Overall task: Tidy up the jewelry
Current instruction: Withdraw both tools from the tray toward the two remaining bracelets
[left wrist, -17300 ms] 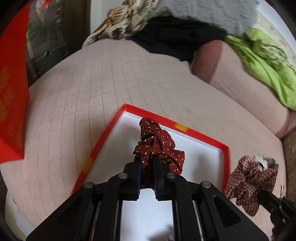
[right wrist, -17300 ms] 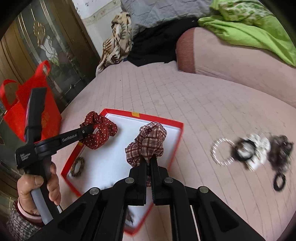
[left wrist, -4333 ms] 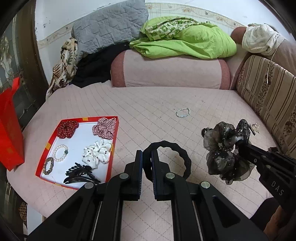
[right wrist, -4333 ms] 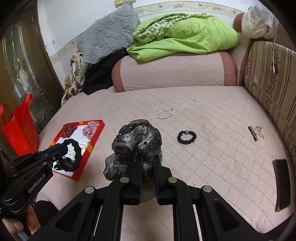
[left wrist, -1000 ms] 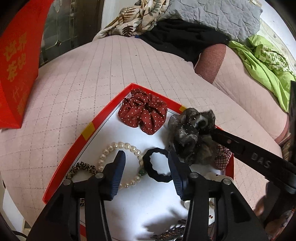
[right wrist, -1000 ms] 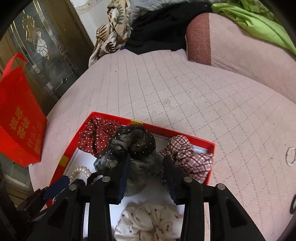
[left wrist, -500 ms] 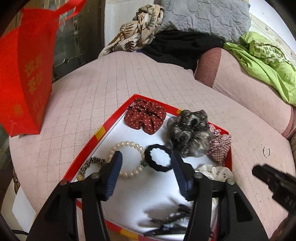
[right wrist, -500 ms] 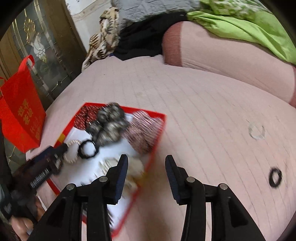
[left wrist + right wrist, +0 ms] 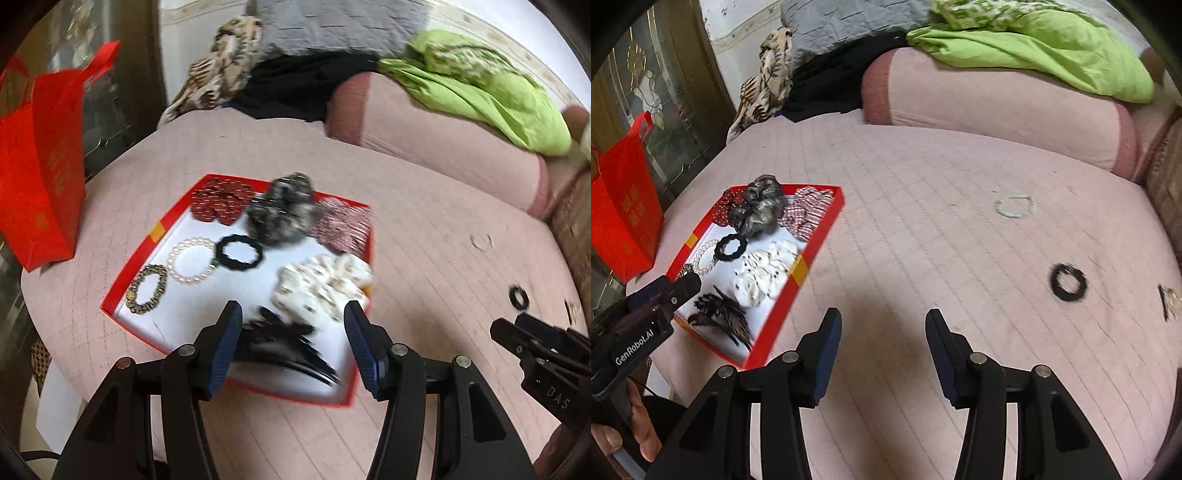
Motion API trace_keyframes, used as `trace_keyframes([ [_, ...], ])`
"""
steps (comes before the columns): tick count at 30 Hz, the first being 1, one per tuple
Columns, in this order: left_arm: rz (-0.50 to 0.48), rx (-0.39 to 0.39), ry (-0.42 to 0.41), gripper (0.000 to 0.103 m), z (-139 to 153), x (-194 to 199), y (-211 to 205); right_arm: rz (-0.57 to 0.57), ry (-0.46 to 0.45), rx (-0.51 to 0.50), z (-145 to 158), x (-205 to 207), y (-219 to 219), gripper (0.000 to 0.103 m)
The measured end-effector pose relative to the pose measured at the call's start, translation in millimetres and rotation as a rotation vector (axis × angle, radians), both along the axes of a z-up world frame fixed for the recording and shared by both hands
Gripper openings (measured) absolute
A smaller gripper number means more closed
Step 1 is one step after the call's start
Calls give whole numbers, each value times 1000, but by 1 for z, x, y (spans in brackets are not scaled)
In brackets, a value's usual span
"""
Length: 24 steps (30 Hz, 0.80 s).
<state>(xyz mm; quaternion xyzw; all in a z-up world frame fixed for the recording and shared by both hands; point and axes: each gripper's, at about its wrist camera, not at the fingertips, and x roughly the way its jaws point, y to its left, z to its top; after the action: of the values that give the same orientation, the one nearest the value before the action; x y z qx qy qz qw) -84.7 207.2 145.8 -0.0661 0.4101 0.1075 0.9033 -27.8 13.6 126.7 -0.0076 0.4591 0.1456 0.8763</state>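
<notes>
A shallow red-rimmed tray (image 9: 162, 229) with a white floor is sitting on the pink quilted cushion (image 9: 923, 229), holding soft and beaded pieces: a red dotted scrunchie (image 9: 219, 201) at the tray's 11 o'clock corner, a gauzy grey scrunchie (image 9: 282, 214) at 12 touching a plaid scrunchie (image 9: 345, 227) at 1, a pearl bracelet (image 9: 190, 260) and a ridged black hair tie (image 9: 240, 253) lying side by side near the middle, a small leopard-patterned band (image 9: 146, 290) at 8, a puffy white spotted scrunchie (image 9: 325, 284) at 3, and a spiky black claw clip (image 9: 284, 343) at 6. The left gripper (image 9: 291, 345) is hovering over the tray's near edge with its jaws spread wide and nothing between them. The right gripper (image 9: 882, 350) is likewise gaping and carrying nothing, pointing over bare cushion. Only the right wrist view is showing clearly a pale bead bracelet (image 9: 1014, 206) at 1 o'clock, a second black hair tie (image 9: 1067, 282) at 3, and a small glinting clip (image 9: 1169, 301) beyond it, all well apart from the tray. A red gift bag (image 9: 40, 166) is standing at 9 o'clock in the left wrist view.
</notes>
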Motion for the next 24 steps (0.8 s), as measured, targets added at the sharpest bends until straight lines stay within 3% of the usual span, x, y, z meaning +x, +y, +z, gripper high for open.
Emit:
trace_keyframes([
  [11, -121, 49, -2, 57, 16, -29, -72, -93, -25, -16, 5, -41, -55, 52],
  [24, -194, 112, 8, 58, 19, -54, -122, -185, -50, 4, 11, -72, -105, 55],
])
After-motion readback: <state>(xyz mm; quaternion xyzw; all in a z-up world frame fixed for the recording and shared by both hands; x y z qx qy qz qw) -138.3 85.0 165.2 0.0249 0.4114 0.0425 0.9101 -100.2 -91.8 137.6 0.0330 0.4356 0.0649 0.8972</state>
